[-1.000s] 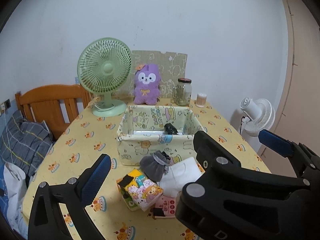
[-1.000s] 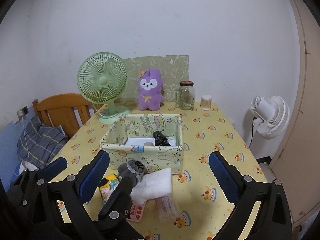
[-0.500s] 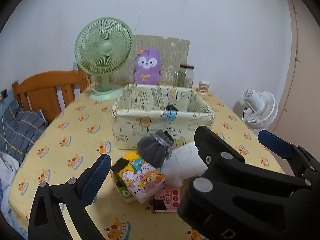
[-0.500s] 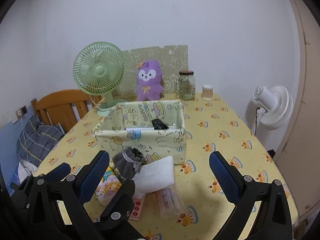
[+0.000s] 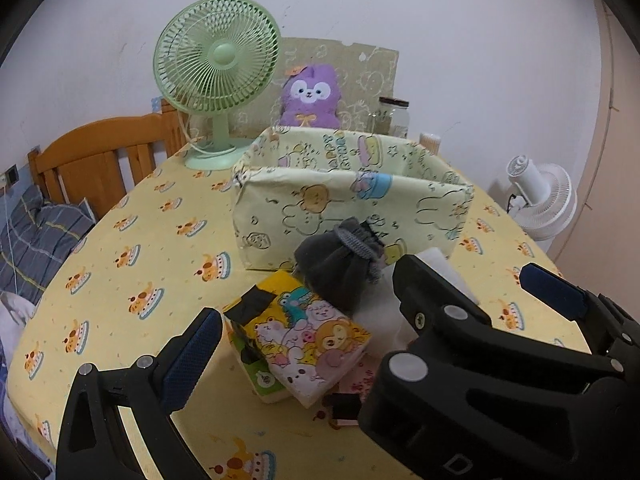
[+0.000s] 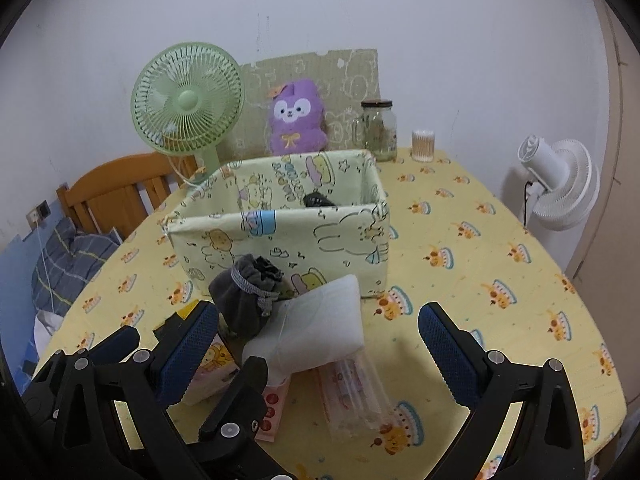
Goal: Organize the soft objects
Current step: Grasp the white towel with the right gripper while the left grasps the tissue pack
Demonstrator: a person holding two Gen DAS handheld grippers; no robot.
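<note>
In the left wrist view, the left gripper point(image 5: 368, 320) is spread wide and holds nothing. Between its blue pads lies a cartoon-printed tissue pack point(image 5: 304, 340) near the front edge of the tabletop point(image 5: 132, 248). Just behind the pack, a grey drawstring pouch point(image 5: 340, 268) leans against the front wall of the fabric storage box point(image 5: 344, 208). A white folded cloth point(image 5: 444, 276) is partly hidden behind the black body of the right gripper. At the far edge stand a green fan point(image 5: 216, 76), a purple plush toy point(image 5: 312, 98) and a glass jar point(image 5: 394, 116).

In the right wrist view, the right gripper point(image 6: 320, 340) is also wide apart and empty. The white folded cloth point(image 6: 320, 324) lies between its pads, touching the grey drawstring pouch point(image 6: 244, 296) on its left side. A clear plastic packet point(image 6: 356, 392) sticks out from under the cloth toward the front edge. The fabric storage box point(image 6: 280, 236) stands behind them, with a small black item point(image 6: 316, 200) inside.
</note>
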